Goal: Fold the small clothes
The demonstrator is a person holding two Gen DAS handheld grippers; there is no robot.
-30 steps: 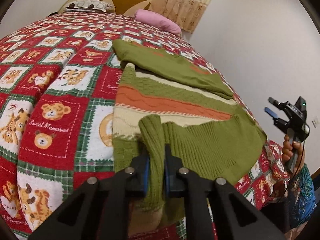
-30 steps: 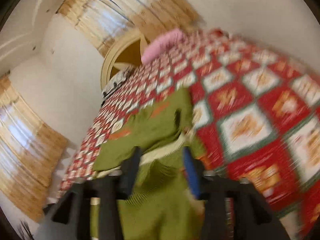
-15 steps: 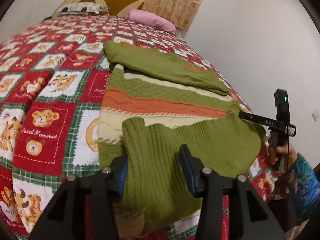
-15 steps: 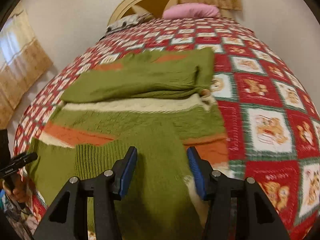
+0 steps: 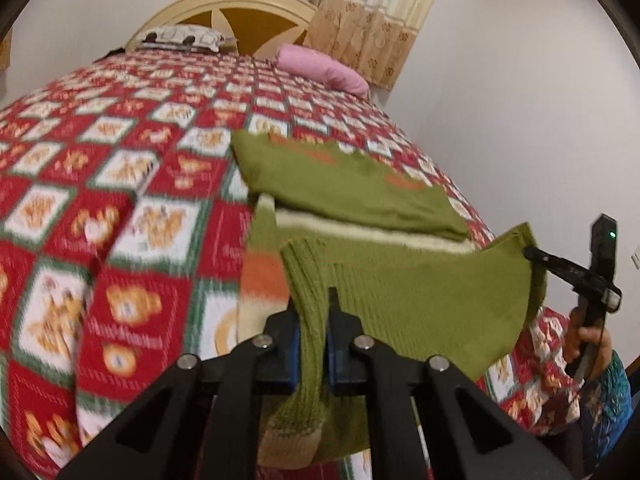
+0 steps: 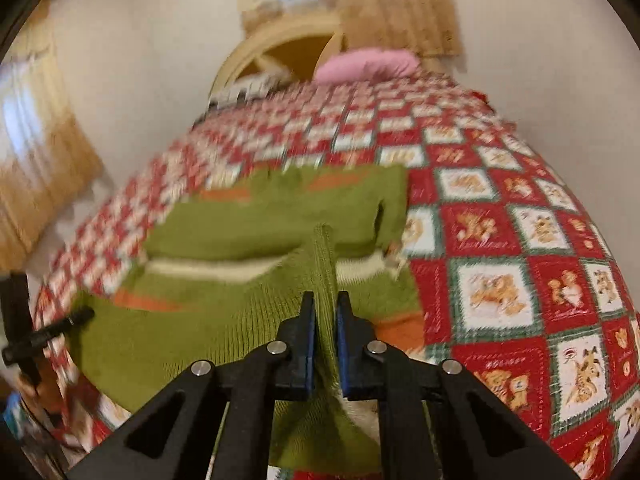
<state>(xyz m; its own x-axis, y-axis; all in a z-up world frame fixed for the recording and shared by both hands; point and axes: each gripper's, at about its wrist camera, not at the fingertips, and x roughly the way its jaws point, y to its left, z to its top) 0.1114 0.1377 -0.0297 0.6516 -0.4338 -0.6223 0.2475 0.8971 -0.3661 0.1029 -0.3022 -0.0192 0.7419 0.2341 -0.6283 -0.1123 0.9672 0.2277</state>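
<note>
Both grippers (image 5: pixel 312 340) (image 6: pixel 324 344) are black with silver screws and blue-padded fingers (image 5: pixel 294 354). The right hand (image 5: pixel 588 344) shows bare skin and a blue patterned sleeve (image 5: pixel 612 392).

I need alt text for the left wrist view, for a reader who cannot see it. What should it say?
The left claw is shut on a ribbed fold of a green knitted sweater with orange and cream stripes, lying on a red teddy-bear quilt. At the right edge, the right claw grips the sweater's other side; a pink pillow lies by the headboard.
</note>
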